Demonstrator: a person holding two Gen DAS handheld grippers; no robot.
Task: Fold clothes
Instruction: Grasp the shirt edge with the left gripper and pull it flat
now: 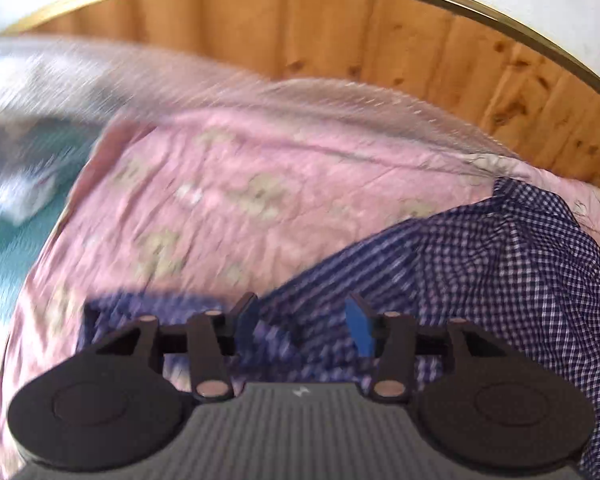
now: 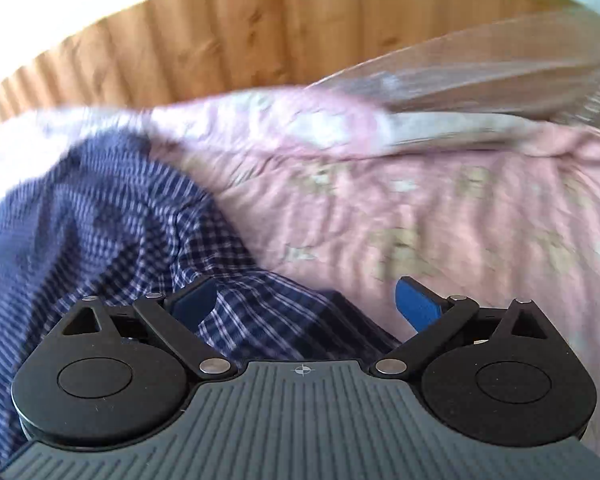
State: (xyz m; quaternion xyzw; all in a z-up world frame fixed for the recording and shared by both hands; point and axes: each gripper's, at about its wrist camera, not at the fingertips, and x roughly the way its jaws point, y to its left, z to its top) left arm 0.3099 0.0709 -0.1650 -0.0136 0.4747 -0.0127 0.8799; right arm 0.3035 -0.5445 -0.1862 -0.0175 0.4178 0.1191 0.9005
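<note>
A blue and white checked garment [image 1: 500, 248] lies crumpled on a pink patterned bedsheet [image 1: 240, 184]. In the left wrist view it fills the right side and runs under my left gripper [image 1: 304, 326], whose blue pads stand apart above the cloth without pressing it. In the right wrist view the checked garment [image 2: 112, 224] covers the left half. My right gripper [image 2: 306, 304] is wide open, with a fold of the cloth lying loosely between its fingers and nothing pinched. Both views are motion-blurred.
A wooden panelled headboard [image 1: 380, 36] rises behind the bed, also seen as the headboard [image 2: 204, 28] in the right wrist view. A teal cloth [image 1: 24, 200] shows at the far left. A grey-white blurred fabric [image 2: 480, 64] lies at the back right.
</note>
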